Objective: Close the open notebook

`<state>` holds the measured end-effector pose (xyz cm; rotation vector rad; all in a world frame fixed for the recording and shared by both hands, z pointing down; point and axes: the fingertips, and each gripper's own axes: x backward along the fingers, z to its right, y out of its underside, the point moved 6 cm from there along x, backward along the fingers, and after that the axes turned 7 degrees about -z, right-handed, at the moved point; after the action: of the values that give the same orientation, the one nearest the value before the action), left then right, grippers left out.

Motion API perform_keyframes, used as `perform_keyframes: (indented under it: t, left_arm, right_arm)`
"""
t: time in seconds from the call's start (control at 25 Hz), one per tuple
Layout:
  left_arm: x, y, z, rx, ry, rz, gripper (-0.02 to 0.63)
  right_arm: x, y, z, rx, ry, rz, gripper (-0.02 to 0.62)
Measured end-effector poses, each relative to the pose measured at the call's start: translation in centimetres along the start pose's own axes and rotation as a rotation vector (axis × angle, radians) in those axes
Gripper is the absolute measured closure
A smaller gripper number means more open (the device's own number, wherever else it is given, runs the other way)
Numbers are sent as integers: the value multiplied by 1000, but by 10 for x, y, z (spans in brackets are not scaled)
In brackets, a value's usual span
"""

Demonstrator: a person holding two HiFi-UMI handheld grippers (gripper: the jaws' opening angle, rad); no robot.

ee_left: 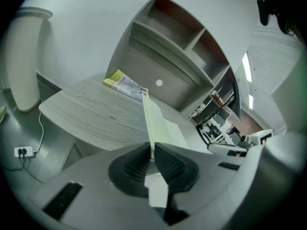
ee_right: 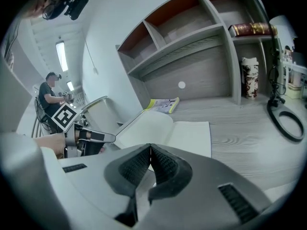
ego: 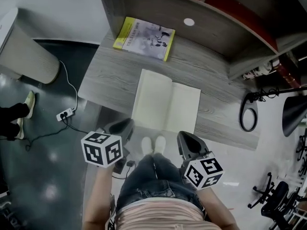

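The open notebook [ego: 165, 102] lies with blank cream pages on the grey wooden desk [ego: 110, 75], close to its front edge. My left gripper [ego: 125, 125] is at the notebook's near-left corner. In the left gripper view its jaws [ee_left: 152, 157] are shut on the edge of the left cover [ee_left: 149, 121], which rises as a thin pale sheet from between the pads. The left page [ee_right: 148, 123] bulges upward in the right gripper view. My right gripper [ego: 184, 139] is shut on nothing, just off the desk's front edge below the right page [ee_right: 189, 135].
A yellow-edged book [ego: 144, 37] lies at the back left of the desk, under a shelf unit [ego: 201, 13]. A black cable loop [ego: 248, 114] hangs at the desk's right end. A power strip [ego: 64, 114] and a pale rounded bin [ego: 24, 47] are on the floor at left.
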<state>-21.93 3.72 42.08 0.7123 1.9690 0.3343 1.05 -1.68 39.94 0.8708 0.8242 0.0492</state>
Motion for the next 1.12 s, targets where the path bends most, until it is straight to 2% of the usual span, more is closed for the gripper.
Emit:
perform_keyframes:
  t: [0.96, 1.12]
  left_arm:
    - [1, -14, 80, -145, 59, 39, 581]
    - [-5, -15, 93, -162, 102, 26, 581]
  right_arm:
    - [41, 14, 26, -52, 85, 64, 586]
    - [43, 18, 28, -61, 97, 67, 586]
